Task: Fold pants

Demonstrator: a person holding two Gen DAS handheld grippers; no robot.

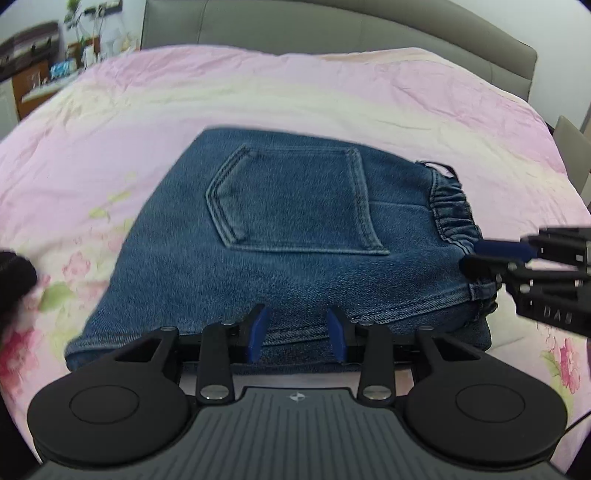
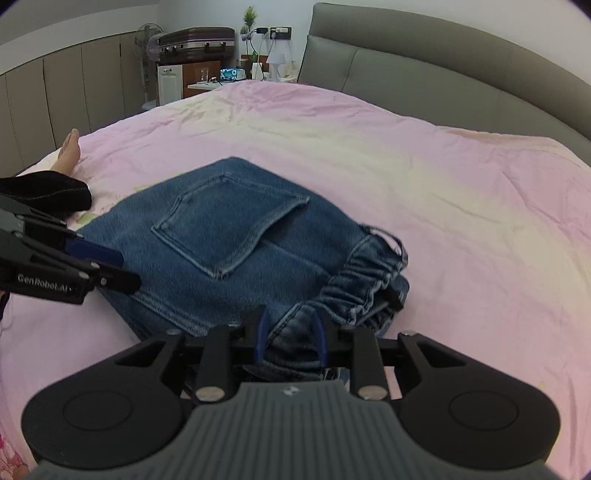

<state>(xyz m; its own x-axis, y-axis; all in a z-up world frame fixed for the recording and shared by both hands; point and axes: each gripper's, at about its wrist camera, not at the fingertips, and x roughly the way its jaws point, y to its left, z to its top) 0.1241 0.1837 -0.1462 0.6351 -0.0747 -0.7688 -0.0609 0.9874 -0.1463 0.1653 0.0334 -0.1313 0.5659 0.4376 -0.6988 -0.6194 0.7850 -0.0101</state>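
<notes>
Folded blue jeans (image 1: 295,221) (image 2: 229,229) lie on the pink floral bedcover (image 1: 295,92), back pocket up. The elastic waistband (image 1: 450,210) (image 2: 362,273) is at their right end. My left gripper (image 1: 298,332) (image 2: 129,271) stands open over the jeans' near edge, and the denim between its blue pads lies flat. My right gripper (image 2: 291,336) (image 1: 471,254) is at the waistband end. A bunched fold of denim fills the gap between its pads and touches both.
A grey padded headboard (image 1: 332,29) (image 2: 443,62) runs along the far side of the bed. A person's bare foot (image 2: 70,151) and black-clad leg (image 2: 48,192) rest on the bedcover to the left of the jeans. A cluttered nightstand (image 2: 214,81) and a suitcase (image 2: 195,44) stand beyond the bed.
</notes>
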